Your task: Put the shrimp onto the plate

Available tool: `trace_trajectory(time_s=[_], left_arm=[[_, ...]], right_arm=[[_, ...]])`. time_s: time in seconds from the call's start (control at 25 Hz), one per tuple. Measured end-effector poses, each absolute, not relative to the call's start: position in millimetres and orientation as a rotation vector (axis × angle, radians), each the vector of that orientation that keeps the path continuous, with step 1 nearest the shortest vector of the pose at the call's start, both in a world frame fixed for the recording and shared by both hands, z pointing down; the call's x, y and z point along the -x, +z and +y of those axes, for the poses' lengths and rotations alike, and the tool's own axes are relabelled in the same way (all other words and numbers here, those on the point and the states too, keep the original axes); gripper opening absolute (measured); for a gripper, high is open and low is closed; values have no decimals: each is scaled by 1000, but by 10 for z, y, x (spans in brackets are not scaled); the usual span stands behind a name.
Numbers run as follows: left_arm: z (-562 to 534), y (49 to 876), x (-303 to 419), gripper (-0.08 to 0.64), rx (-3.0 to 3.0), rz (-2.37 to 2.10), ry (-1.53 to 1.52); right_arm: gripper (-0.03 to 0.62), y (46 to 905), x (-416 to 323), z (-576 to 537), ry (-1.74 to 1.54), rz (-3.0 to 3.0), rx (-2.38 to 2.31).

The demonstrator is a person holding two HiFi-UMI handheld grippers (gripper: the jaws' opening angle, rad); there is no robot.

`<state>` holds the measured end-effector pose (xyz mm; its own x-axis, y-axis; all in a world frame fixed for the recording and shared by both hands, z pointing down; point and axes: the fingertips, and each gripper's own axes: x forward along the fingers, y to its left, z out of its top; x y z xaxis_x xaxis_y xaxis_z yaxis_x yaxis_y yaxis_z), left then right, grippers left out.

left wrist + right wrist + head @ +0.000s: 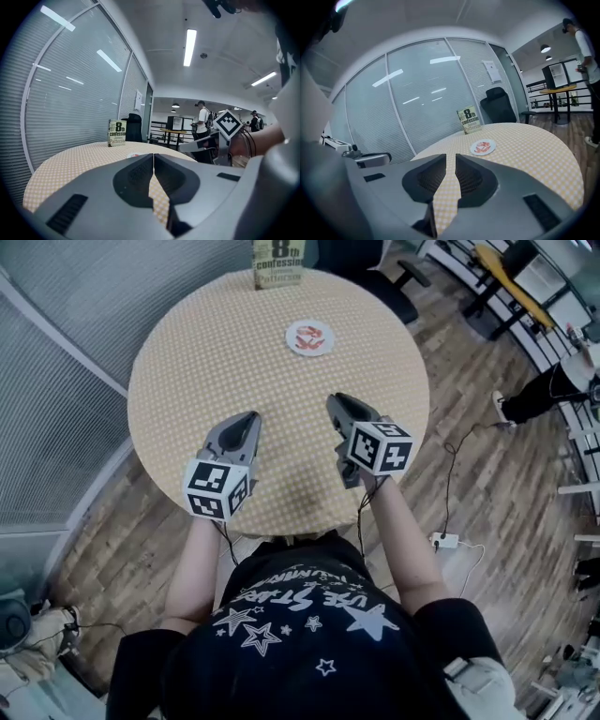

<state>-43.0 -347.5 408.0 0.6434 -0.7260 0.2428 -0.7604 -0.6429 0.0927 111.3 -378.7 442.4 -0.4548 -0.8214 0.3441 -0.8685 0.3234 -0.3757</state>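
A small white plate point(309, 337) lies on the far side of the round table point(187, 352), which has a yellow checked cloth. Red-orange shrimp point(310, 335) lie on it. The right gripper view shows the plate point(482, 147) well ahead of the jaws. My left gripper point(248, 416) hovers over the near half of the table, its jaws touching at the tips with nothing between them point(153, 155). My right gripper point(337, 401) hangs beside it, well short of the plate. Its jaws stand a narrow slit apart and hold nothing point(451, 157).
A paperback book point(278, 263) stands upright at the table's far edge, behind the plate. A black office chair point(375, 268) is beyond the table. A glass wall with blinds point(56, 381) curves along the left. A power strip point(443, 541) and cable lie on the wooden floor at the right.
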Motion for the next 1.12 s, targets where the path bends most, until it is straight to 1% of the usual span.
trace_trajectory(time_s=[0.2, 0.44, 0.64, 0.92, 1.12], left_arm=[[-3178, 4034, 522, 11, -2715, -1188, 252], [-2845, 4136, 606, 11, -2717, -1131, 262], [-2718, 4123, 616, 11, -2704, -1149, 235], [-2619, 4102, 511, 11, -2698, -1146, 245], [-2351, 4068, 316, 11, -2709, -1137, 239]], right_arm=[[71, 4240, -1012, -3398, 744, -2511, -1623], [71, 4271, -867, -2935, 805, -2519, -1623], [71, 4255, -840, -2760, 810, -2525, -1586], [64, 4220, -793, -2634, 861, -2567, -1559], [63, 4181, -907, -2303, 833, -2602, -1525]])
